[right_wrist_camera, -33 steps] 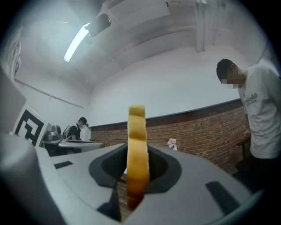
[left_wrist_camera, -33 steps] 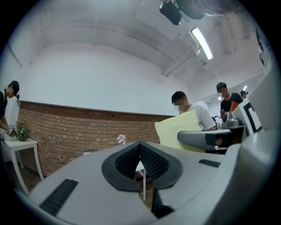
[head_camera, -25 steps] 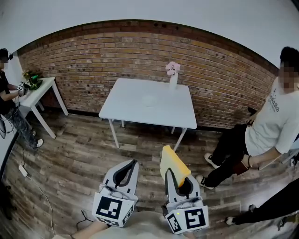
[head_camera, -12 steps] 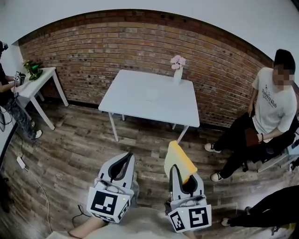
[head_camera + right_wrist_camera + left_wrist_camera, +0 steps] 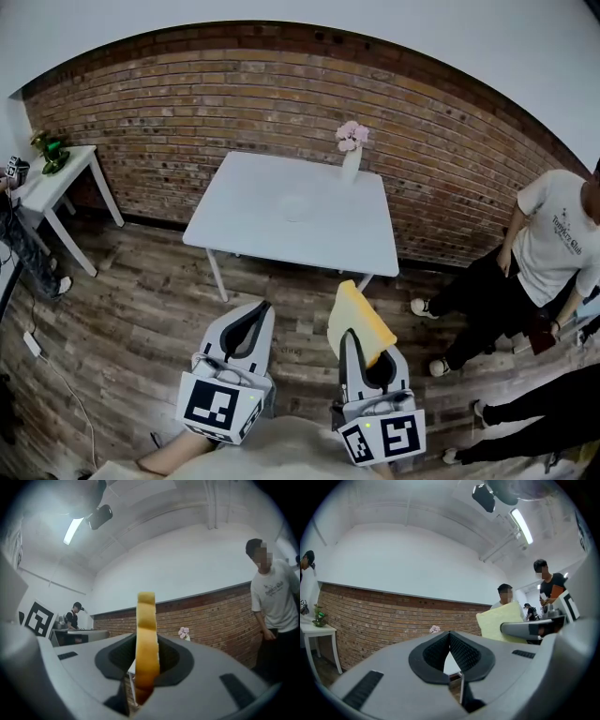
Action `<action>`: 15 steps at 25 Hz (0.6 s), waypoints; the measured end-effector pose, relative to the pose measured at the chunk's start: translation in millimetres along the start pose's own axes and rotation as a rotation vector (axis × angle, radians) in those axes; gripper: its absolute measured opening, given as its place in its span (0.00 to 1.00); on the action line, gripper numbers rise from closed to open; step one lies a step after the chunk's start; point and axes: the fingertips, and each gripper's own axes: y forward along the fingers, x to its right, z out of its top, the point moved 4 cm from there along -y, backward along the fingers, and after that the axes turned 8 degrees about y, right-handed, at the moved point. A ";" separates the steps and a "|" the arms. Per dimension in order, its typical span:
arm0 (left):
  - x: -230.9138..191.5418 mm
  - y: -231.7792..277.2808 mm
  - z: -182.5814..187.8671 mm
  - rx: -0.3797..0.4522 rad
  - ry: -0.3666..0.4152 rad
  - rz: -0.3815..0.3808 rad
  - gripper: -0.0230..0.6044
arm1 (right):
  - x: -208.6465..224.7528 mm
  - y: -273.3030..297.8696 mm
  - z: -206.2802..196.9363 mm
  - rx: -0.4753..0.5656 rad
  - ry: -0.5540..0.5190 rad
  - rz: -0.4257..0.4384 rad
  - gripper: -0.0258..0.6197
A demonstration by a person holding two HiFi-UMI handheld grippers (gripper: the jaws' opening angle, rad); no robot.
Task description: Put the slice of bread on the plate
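Observation:
A yellow slice of bread [image 5: 357, 322] stands upright on edge between the jaws of my right gripper [image 5: 350, 339], which is shut on it. In the right gripper view the slice [image 5: 146, 639] shows edge-on, rising above the pads. My left gripper [image 5: 262, 309] is beside it, shut and empty, its pads meeting at the tip [image 5: 450, 635]. Both are held over the wooden floor, short of the white table [image 5: 253, 220]. A pale plate [image 5: 298, 208] lies near the table's middle. From the left gripper view the bread [image 5: 499, 620] appears at the right.
A vase of pink flowers [image 5: 351, 150] stands at the table's far edge by the brick wall [image 5: 187, 112]. One person [image 5: 548, 253] stands at the right. Another person [image 5: 19, 234] is beside a small white side table [image 5: 66, 178] at the left.
Both grippers and the view have moved forward toward the white table, the bread still held. The person on the right has risen from sitting and shifted right.

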 end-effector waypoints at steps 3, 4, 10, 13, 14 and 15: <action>-23.9 35.2 -4.0 0.001 0.000 -0.011 0.05 | 6.8 40.9 0.2 -0.004 -0.005 0.000 0.19; -33.1 48.0 -4.7 -0.002 -0.004 -0.015 0.05 | 9.4 55.8 0.7 -0.010 -0.006 -0.002 0.19; -91.0 130.0 -14.4 -0.041 -0.014 -0.043 0.05 | 32.1 151.1 -1.1 -0.052 0.006 -0.039 0.19; -118.7 172.8 -18.6 -0.059 -0.019 -0.068 0.05 | 43.9 200.1 -2.9 -0.065 0.015 -0.059 0.19; -126.8 187.0 -19.1 -0.065 -0.023 -0.083 0.05 | 47.3 216.1 -3.4 -0.068 0.018 -0.067 0.19; -134.5 200.4 -20.1 -0.071 -0.025 -0.098 0.05 | 50.6 231.1 -4.1 -0.071 0.020 -0.074 0.19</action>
